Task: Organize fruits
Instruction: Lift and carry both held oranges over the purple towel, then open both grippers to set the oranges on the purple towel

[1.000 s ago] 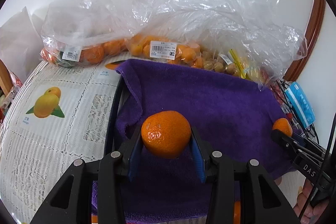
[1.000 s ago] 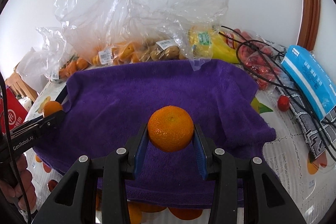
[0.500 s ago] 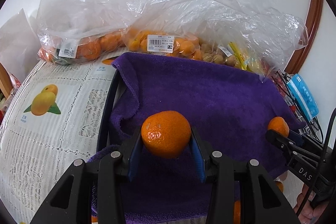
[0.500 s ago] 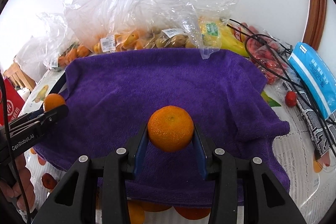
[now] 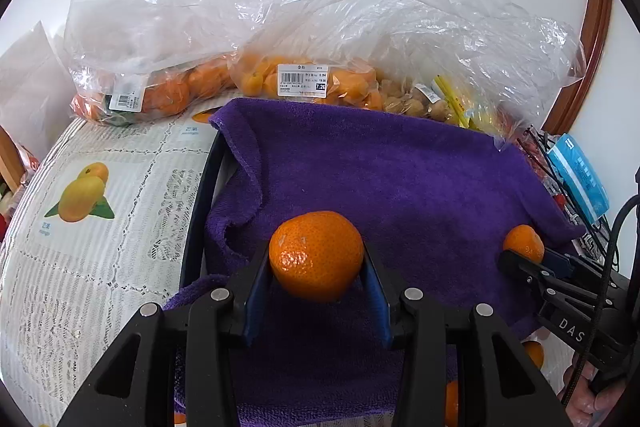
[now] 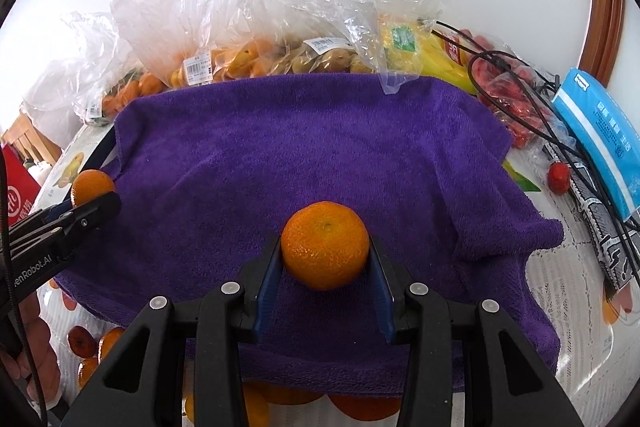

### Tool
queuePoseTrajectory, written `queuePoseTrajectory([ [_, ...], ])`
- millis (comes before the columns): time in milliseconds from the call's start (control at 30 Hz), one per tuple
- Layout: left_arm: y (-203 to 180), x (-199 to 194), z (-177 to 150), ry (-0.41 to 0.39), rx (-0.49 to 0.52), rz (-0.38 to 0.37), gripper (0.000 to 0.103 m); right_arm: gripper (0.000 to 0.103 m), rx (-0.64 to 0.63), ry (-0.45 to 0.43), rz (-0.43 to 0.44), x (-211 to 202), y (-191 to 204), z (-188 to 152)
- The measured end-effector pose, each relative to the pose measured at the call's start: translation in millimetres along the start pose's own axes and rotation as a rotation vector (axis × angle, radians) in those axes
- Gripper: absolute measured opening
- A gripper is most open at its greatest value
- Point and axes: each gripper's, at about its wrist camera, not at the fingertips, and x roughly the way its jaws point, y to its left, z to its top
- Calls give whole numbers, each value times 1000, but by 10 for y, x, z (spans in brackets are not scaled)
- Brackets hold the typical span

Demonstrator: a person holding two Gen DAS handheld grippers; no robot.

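My left gripper is shut on an orange mandarin, held between its blue pads above a purple towel. The towel is draped over a black tray whose rim shows on the left. My right gripper is shut on a second mandarin over the same towel. Each gripper shows in the other's view: the right one with its mandarin at the towel's right edge, the left one with its mandarin at the left edge.
Clear plastic bags of oranges and small yellow-orange fruits stand behind the towel, with bananas, bagged red fruit, a blue packet and black cables to the right. Loose oranges lie at the near edge.
Both grippers still hold their mandarins. The background has slid only slightly in both views, and the grips look the same.
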Motion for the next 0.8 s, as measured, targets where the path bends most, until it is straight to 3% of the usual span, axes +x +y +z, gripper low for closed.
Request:
queuePoseTrajectory([
  [333, -16, 3, -7, 0, 2, -2, 41, 43, 4, -22, 8, -63, -16, 13],
  [533, -45, -30, -17, -17, 20, -17, 42, 52, 2, -63, 3, -146, -6, 31],
  [667, -63, -79, -14, -41, 27, -18, 52, 52, 4, -56, -10, -120, -19, 32],
  [800, -55, -113, -7, -54, 20, -16, 54, 52, 17, -61, -22, -133, -41, 42],
])
